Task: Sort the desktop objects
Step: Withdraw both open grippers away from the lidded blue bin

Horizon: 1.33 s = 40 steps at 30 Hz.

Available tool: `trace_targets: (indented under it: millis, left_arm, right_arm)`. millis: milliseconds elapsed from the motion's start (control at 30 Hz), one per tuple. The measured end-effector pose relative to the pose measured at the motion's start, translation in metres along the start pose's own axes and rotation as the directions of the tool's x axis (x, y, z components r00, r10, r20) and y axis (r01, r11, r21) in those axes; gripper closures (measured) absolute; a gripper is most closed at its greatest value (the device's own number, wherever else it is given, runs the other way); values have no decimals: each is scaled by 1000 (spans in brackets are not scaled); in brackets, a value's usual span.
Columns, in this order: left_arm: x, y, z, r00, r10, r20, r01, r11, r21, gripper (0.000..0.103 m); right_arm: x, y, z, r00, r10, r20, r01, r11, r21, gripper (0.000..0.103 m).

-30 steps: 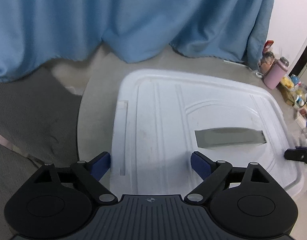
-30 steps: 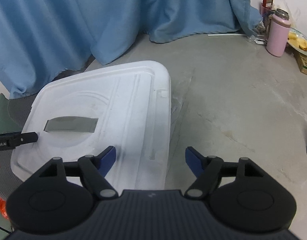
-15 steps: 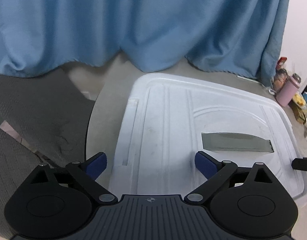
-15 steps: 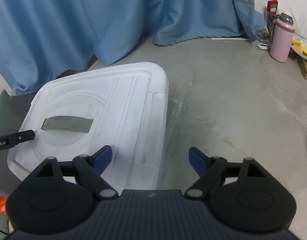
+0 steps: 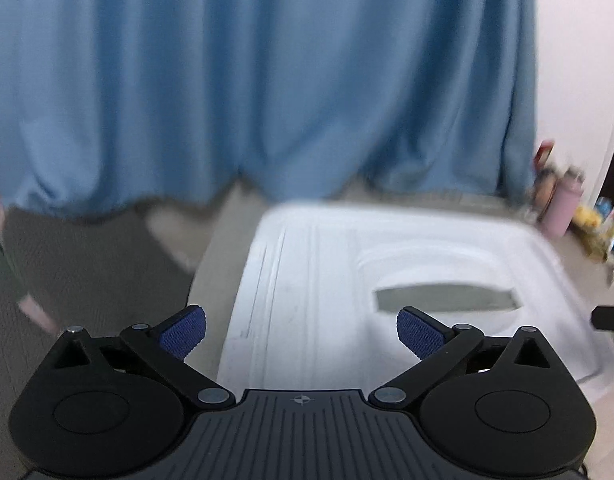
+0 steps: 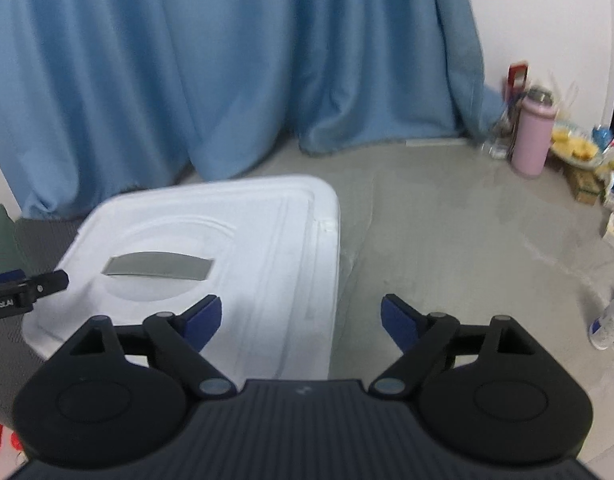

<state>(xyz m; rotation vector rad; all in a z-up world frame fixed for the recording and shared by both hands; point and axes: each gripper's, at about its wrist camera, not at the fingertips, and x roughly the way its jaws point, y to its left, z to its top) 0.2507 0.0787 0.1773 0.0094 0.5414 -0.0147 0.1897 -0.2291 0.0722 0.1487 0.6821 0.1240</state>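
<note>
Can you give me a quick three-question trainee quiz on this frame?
1. True or false: the left hand-held gripper is shut on the grey strip.
2. The pink bottle stands: A) on the white bin lid, B) on the floor near the wall, C) between the right hand-held gripper fingers.
3. Fill in: the backdrop is a ____ curtain.

Key: 1 false, both grippers open and empty; 2 B; 3 blue.

Both wrist views face the white bin lid point(image 5: 327, 280) from near above.
</note>
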Motion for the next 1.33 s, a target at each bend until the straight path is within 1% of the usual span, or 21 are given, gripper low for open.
trace_targets:
  millis: [67,133,200,267,400,567,633,733,833,900,1033,1233,1333]
  left_arm:
    - [-23,-8,-14,998,-4,62,3,1000,23,0]
    - [-43,-17,-32,996,-5,88,2,999,35,0]
    - [-58,-24,-52,995,-2,98,-2,999,42,0]
    - [-70,-31,-74,996,-1,86,-2,999,44,0]
    - [-84,-39,-124,1000,-15,24,14,1000,20,0]
    - [-95,-45,-184,999,18,51,-18,1000,3,0]
    - [-98,-44,-203,999,23,49,-23,1000,9,0]
    - [-101,-43,-226,998,32,53,-34,999,30,0]
    - [-108,-42,-242,998,43,51,-46,997,60,0]
    - [-112,-41,-247,998,44,55,-48,996,78,0]
    - [-113,-39,-245,997,36,67,-41,996,81,0]
    - [-110,-44,-241,998,29,59,-34,996,79,0]
    - [-109,-44,-241,999,19,51,-22,998,58,0]
  right_arm:
    - [-19,9,-17,999,-8,49,9,1000,-25,16]
    - [-38,17,-37,995,-19,95,23,999,-39,16]
    - [-53,24,-58,992,-6,124,12,999,-45,14]
    - [-62,32,-80,992,-12,125,17,999,-43,13]
    - [-76,50,-128,993,-22,119,26,999,-34,13]
    - [-82,69,-180,987,-36,154,48,996,-77,13]
    - [-82,74,-197,986,-38,163,51,996,-77,13]
    - [-82,77,-213,982,-54,181,64,997,-46,13]
    - [-76,78,-223,982,-59,177,64,998,-23,13]
    - [-74,79,-226,983,-58,172,63,998,-21,13]
    - [-74,81,-233,983,-58,174,64,997,-32,13]
    - [-73,82,-236,985,-62,163,67,997,-28,13]
    - [-73,82,-238,985,-57,164,62,998,-25,13]
